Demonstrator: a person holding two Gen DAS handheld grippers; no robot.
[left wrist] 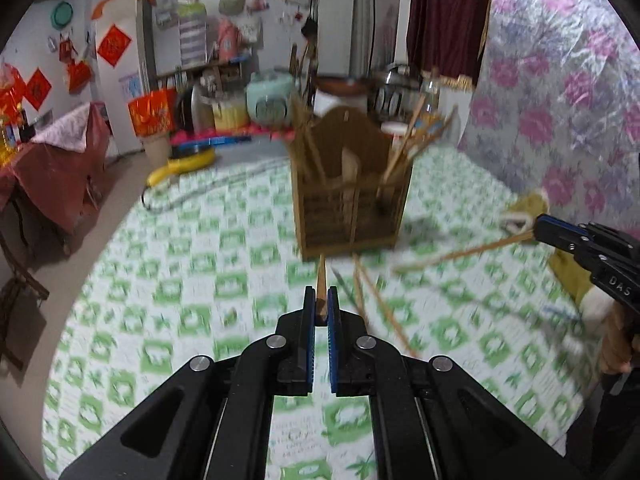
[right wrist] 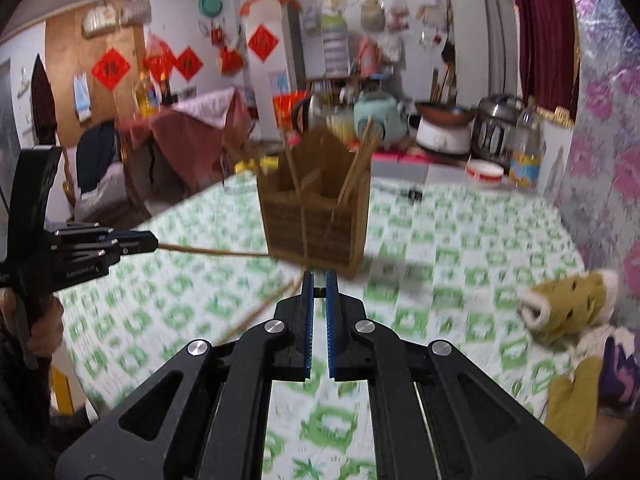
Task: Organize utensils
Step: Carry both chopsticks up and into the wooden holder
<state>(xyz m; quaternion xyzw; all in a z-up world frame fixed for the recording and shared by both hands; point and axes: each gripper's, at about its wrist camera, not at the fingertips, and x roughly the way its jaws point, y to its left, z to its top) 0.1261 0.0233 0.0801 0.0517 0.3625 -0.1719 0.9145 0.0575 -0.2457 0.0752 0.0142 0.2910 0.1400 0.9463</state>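
Observation:
A wooden utensil holder [left wrist: 348,208] [right wrist: 316,220] stands upright on the green-and-white tablecloth [left wrist: 200,280] with several chopsticks standing in it. My left gripper [left wrist: 321,300] [right wrist: 154,242] is shut on one chopstick [left wrist: 321,276] [right wrist: 212,251] that points toward the holder's base. At the right edge of the left wrist view, my right gripper [left wrist: 538,226] is shut on another chopstick [left wrist: 460,252], held above the cloth. In its own view the right gripper [right wrist: 319,284] has its jaws together just before the holder. More loose chopsticks [left wrist: 380,308] [right wrist: 260,312] lie on the cloth.
Yellow-green knitted mitts [right wrist: 568,312] [left wrist: 524,208] lie at the right of the table. A rice cooker [right wrist: 444,132], a bowl [right wrist: 485,172], a bottle [right wrist: 528,152] and a kettle [left wrist: 268,100] crowd the back. The table edge [left wrist: 132,216] curves on the left. A floral cover [left wrist: 560,100] hangs on the right.

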